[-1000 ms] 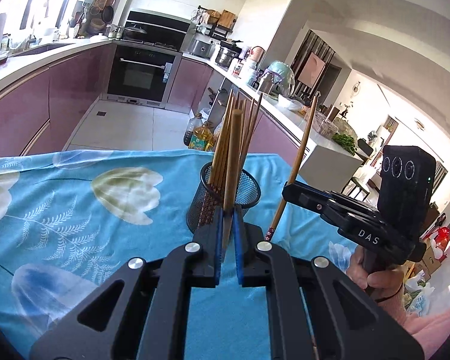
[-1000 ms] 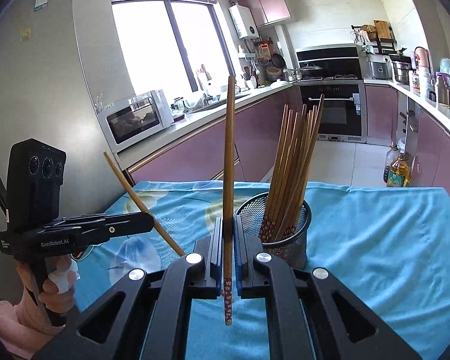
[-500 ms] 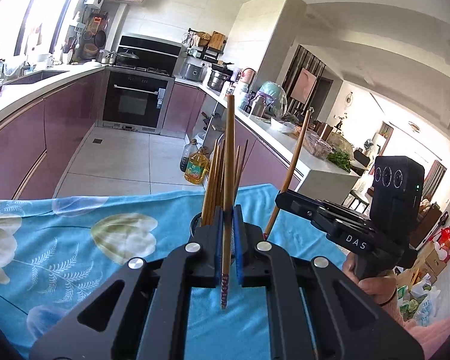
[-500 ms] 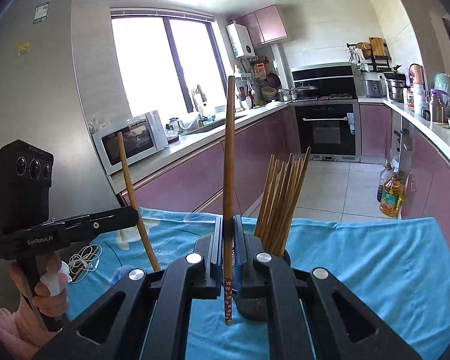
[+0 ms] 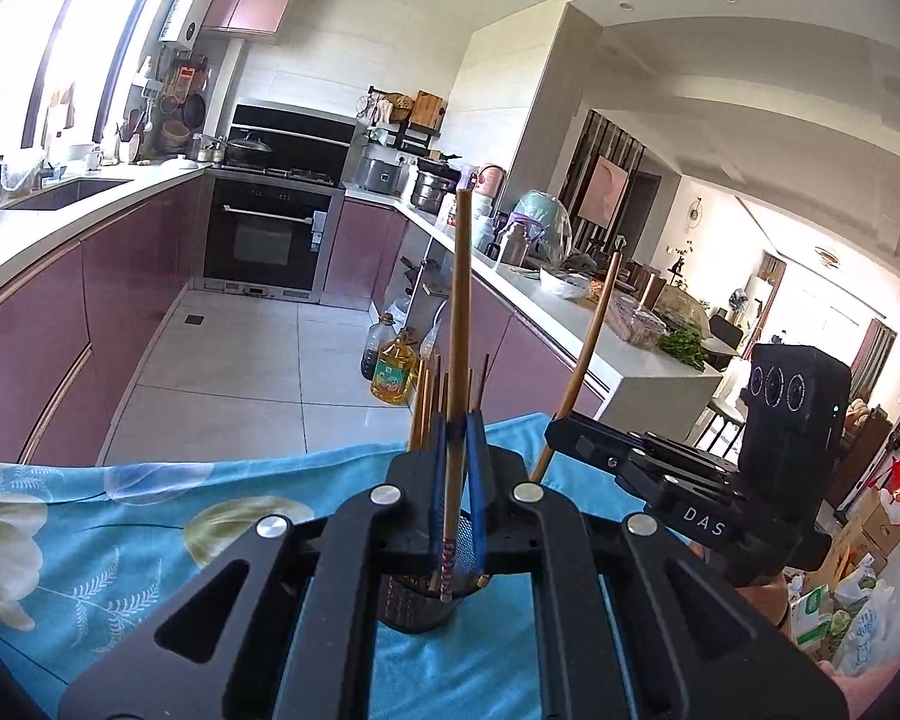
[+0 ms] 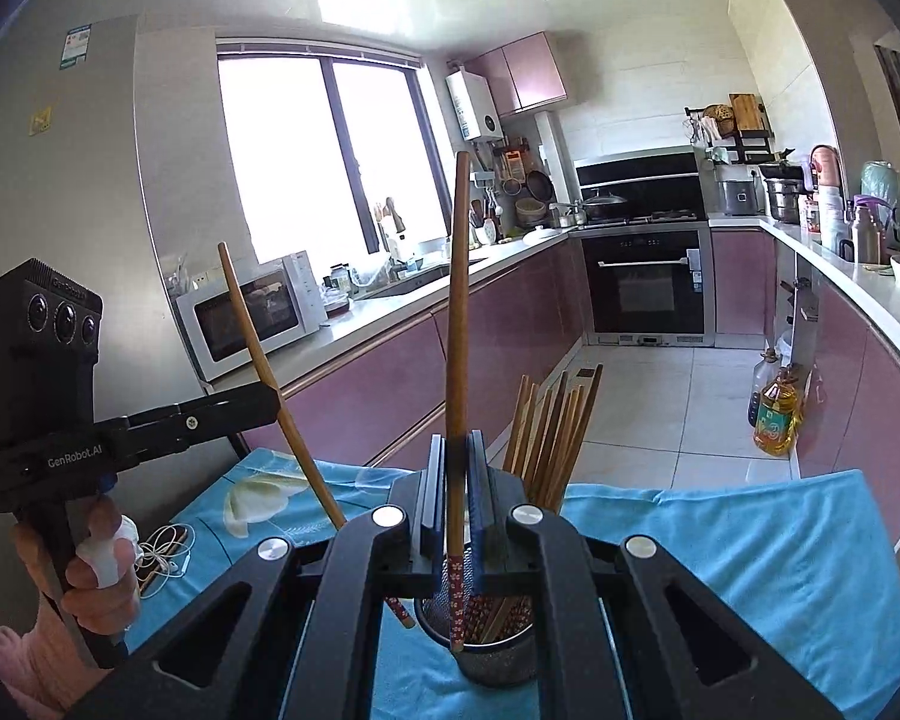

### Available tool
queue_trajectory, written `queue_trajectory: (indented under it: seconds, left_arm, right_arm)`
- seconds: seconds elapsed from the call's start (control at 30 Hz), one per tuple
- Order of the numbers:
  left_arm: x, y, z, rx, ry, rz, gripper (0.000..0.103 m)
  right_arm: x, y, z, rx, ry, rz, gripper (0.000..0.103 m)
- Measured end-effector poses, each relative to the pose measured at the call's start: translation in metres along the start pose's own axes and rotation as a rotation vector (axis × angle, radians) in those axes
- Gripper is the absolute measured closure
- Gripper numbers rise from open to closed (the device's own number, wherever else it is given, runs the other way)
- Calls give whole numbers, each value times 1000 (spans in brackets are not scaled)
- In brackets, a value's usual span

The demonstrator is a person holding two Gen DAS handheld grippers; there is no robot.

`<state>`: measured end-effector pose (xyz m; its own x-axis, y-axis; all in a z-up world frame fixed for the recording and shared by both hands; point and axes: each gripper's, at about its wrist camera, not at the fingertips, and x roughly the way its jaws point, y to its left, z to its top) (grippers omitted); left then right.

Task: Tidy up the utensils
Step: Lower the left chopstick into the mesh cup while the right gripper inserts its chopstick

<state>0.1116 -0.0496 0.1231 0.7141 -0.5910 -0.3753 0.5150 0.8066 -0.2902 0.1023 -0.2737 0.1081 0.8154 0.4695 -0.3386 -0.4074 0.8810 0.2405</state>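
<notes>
My left gripper (image 5: 453,468) is shut on a wooden chopstick (image 5: 459,330) that stands nearly upright, patterned end down. Under it sits the black mesh holder (image 5: 414,606) with several chopsticks in it. My right gripper (image 6: 456,480) is shut on a second upright chopstick (image 6: 457,330), held above the same holder (image 6: 498,654) and beside its bundle of chopsticks (image 6: 552,438). Each gripper shows in the other's view: the right gripper (image 5: 557,429) with its slanted chopstick (image 5: 588,354), and the left gripper (image 6: 267,405) with its chopstick (image 6: 270,384).
The holder stands on a table with a blue floral cloth (image 6: 750,540). A coiled white cable (image 6: 165,546) lies at the table's left. A person's hand (image 6: 93,576) grips the left handle. Oil bottles (image 6: 774,420) stand on the floor beyond the table.
Both grippers have risen with their chopsticks, so the holder now shows low under the fingers. The left chopstick, earlier among the bundle, now stands above it.
</notes>
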Motion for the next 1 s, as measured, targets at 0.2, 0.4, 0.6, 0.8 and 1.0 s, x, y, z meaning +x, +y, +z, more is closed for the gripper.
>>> queue_trajectory:
  seconds: [0.2,0.4,0.6,0.8,1.0]
  left_arm:
    - [16,-2,-1,15,15,32,96]
    - [32,3,-7,18,60,41,96]
    - [46,3,-12,45,101,51,96]
    - [63,0,-17,90,170,46,96]
    - [82,3,-26,104,229,57,96]
  right_arm:
    - [13,-4,-3,8,6,-29,97]
    - [28,-8,-15,20,45,-46,97]
    - [41,-10,-27,31,98,-43,97]
    - [52,-14,-40,46,158,-52,97]
    - [63,-20,-45,68,207,-62,96]
